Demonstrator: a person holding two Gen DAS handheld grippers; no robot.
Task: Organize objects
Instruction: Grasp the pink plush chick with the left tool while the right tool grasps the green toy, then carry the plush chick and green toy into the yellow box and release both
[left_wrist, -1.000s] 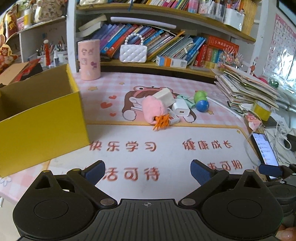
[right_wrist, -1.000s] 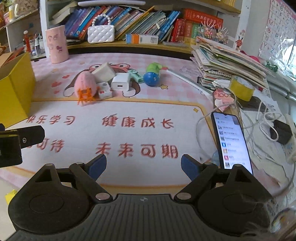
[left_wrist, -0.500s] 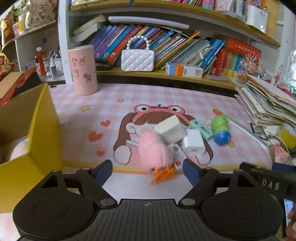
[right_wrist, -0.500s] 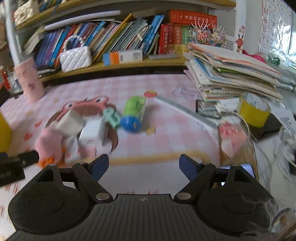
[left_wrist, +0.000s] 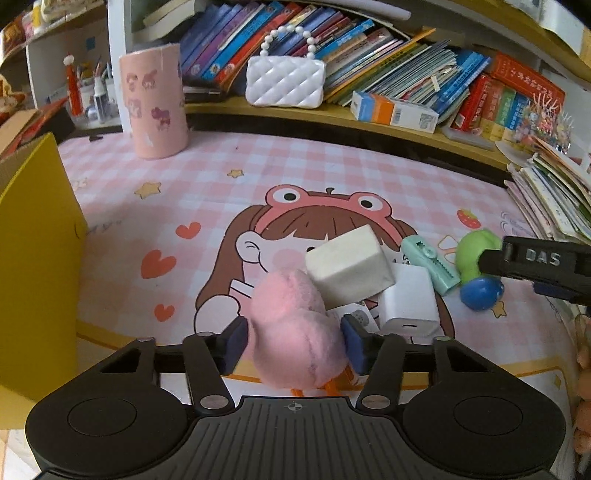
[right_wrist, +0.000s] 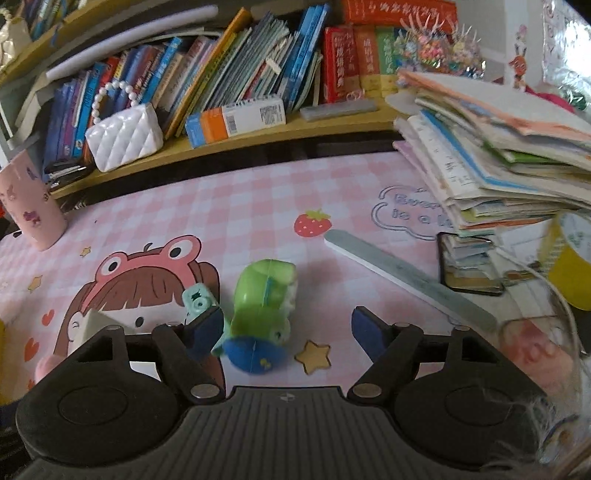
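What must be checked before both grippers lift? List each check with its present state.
1. Left gripper on the pink plush toy: its fingers have just been closing and touch both sides. Ok.
2. Plush free of neighbours: the cream block leans on it and may tumble. Not ok.
3. Right gripper on the green-and-blue toy: its fingers have just been closing, but one stands clear of the toy. Not ok.
4. Teal clip out of that grip: it sits right at the other finger. Cannot tell.
5. Room inside the yellow box: the interior is out of view. Cannot tell.
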